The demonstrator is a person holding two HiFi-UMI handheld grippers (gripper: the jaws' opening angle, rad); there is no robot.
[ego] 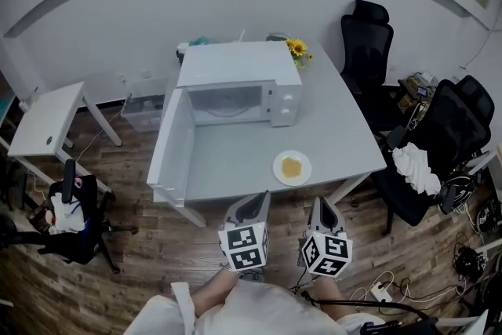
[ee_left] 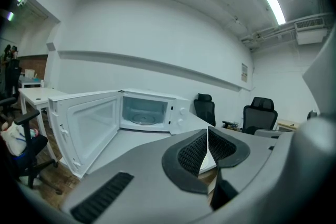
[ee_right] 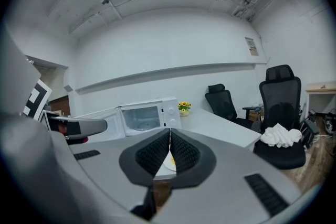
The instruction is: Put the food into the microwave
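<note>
Food (ego: pixel 291 167) sits on its plate (ego: pixel 277 169) near the table's (ego: pixel 345 129) front edge, just ahead of and between my left gripper (ego: pixel 263 198) and right gripper (ego: pixel 321 202), neither plainly nearer; both jaws are clenched on nothing, and the microwave (ego: pixel 235 67) stands open beyond

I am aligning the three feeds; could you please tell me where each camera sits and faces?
Head view: on the person's head, looking steeply down at the white table, open microwave and plate of food; the left gripper, right gripper and person's lap show.
Left gripper view: on the left gripper, looking along its shut jaws toward the microwave's open door.
Right gripper view: on the right gripper, facing the microwave past its shut jaws; the left gripper shows at left.
Shared: all three show the microwave.
</note>
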